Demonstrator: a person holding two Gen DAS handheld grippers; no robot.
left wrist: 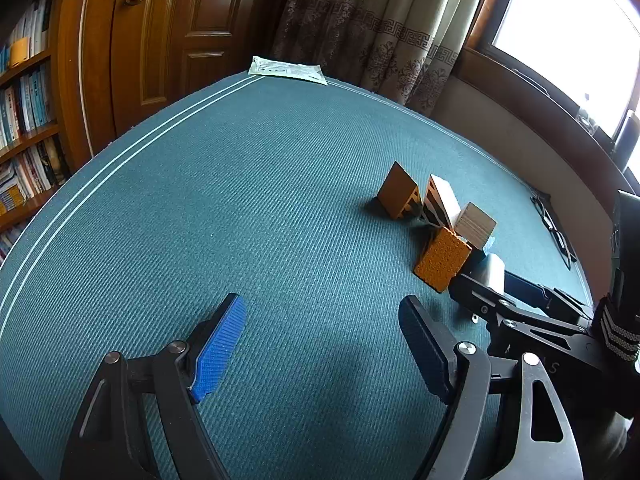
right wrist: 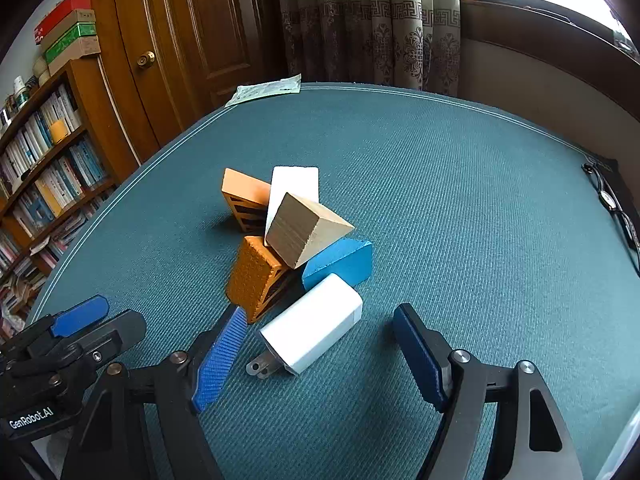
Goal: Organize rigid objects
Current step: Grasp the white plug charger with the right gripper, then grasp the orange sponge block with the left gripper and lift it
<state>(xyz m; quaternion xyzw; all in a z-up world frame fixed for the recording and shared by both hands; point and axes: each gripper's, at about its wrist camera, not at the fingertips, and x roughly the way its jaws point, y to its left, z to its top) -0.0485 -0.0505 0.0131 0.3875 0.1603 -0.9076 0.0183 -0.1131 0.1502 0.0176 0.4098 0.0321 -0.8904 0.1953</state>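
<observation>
On the teal tablecloth [right wrist: 460, 200] a heap of small rigid pieces leans together: a rough orange block [right wrist: 256, 276], a wooden block [right wrist: 308, 232], a blue block [right wrist: 340, 260], a white slab [right wrist: 294, 188] and a hollow orange piece [right wrist: 244, 200]. In front of the heap lies a white plug charger [right wrist: 316, 322], prongs toward me. My right gripper [right wrist: 320, 314] straddles it, open, with a gap beside each pad. To the left, my left gripper [left wrist: 322, 304] stands open over bare cloth, short of the orange block [left wrist: 442, 258].
A printed leaflet [right wrist: 266, 90] lies at the table's far edge. Dark-framed glasses [right wrist: 612, 204] rest near the right edge. A bookshelf [right wrist: 52, 176], a wooden door [right wrist: 192, 40] and a curtain [right wrist: 372, 32] stand beyond the table.
</observation>
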